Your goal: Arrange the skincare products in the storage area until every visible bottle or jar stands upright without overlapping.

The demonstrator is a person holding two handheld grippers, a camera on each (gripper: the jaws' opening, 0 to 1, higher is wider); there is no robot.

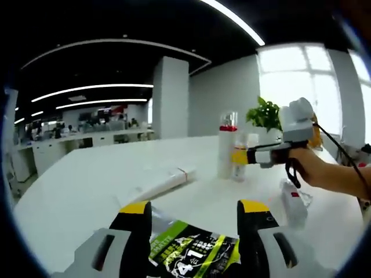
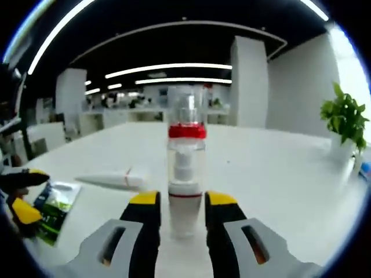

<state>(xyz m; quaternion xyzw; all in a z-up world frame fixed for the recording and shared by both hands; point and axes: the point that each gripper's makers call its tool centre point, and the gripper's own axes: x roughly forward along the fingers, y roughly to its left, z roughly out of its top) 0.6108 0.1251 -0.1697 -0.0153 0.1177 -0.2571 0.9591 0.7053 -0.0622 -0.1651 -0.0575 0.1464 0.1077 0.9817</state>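
An open-plan office with a dark ceiling (image 1: 87,63) crossed by long strip lights (image 2: 168,68). A large white table (image 1: 87,185) fills the foreground. White square columns (image 1: 171,98) stand behind it, bright windows (image 1: 301,75) behind a potted plant (image 2: 346,119), and desks (image 1: 69,142) farther back.

2 bottles (image 1: 227,145), 1 tube (image 1: 168,180), 1 sachet (image 1: 194,252), 1 plant (image 1: 265,114)
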